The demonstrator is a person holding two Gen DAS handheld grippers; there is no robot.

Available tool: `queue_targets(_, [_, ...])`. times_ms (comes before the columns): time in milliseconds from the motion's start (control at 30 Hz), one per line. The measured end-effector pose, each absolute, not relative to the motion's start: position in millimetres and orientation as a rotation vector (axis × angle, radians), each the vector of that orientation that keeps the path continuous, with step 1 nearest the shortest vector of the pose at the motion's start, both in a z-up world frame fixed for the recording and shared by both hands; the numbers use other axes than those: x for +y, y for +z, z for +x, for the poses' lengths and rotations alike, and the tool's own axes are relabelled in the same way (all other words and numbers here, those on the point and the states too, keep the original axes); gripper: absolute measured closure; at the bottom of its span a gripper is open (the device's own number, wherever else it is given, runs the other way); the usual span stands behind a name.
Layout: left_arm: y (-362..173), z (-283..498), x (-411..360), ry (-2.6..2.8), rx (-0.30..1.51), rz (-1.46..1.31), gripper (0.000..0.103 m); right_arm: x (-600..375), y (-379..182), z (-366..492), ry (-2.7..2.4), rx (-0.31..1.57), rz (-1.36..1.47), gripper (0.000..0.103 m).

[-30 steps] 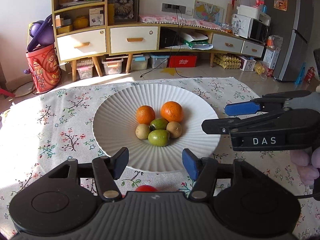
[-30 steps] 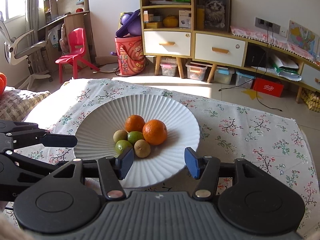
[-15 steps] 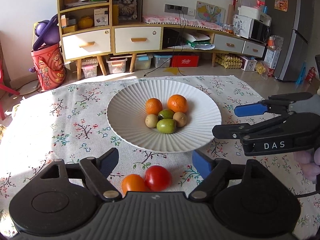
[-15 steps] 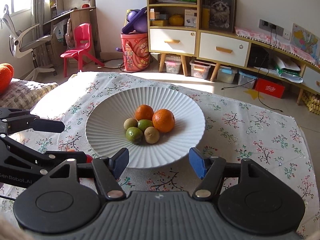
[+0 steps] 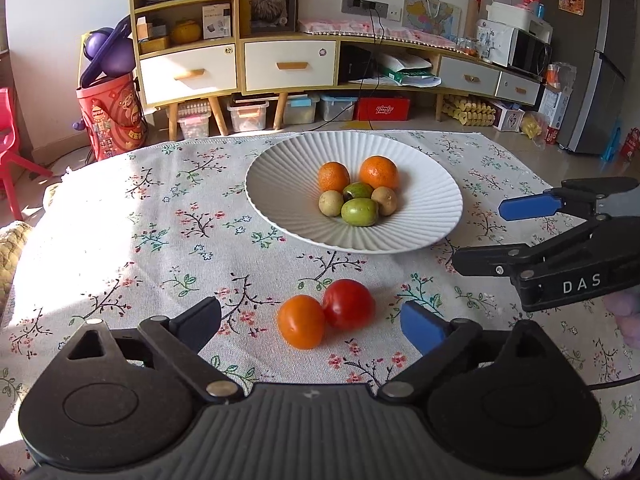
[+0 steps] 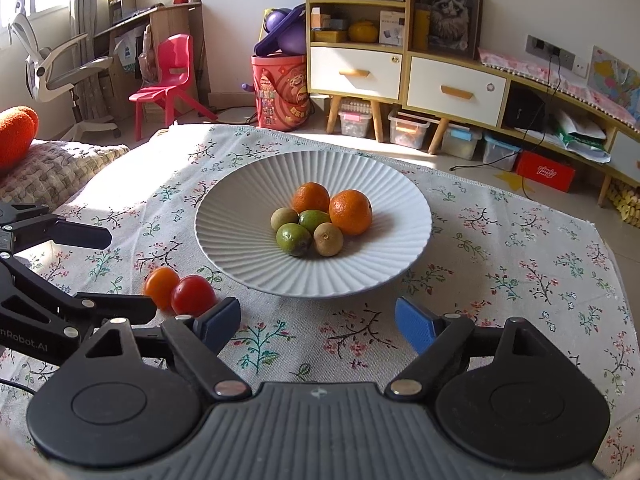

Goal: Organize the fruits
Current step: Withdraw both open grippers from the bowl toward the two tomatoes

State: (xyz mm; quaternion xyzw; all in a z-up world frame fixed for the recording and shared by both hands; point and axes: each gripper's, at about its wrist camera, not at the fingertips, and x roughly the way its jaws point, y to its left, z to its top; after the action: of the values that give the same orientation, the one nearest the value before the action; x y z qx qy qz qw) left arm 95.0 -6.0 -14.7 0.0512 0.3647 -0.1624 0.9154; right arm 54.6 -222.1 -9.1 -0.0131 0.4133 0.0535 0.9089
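Your left tongs [image 5: 310, 322] are opening around two tomatoes [image 5: 326, 312], touching neither. Your right tongs [image 6: 316, 322] are opening too, empty, just short of the plate [image 6: 248, 184].

Right gripper [image 5: 548, 240] body, at 3 o'clock: "DAS" (white letters)
Left gripper [image 6: 60, 276] body, at 9 o'clock: "nRobot.AI" (start cut off)
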Motion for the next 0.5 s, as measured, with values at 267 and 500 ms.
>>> queue_targets(267, [-22.4,86.9,3.3,-0.296,0.764,0.115,0.011,-216.4,-18.0,48.9,0.088,0.867,-0.031,0.006])
queue_targets(500, [-37.7,84.6,5.1,-0.245,0.782,0.138,0.011,-207.0,-27.9,47.2,0.069,0.89,-0.061,0.003])
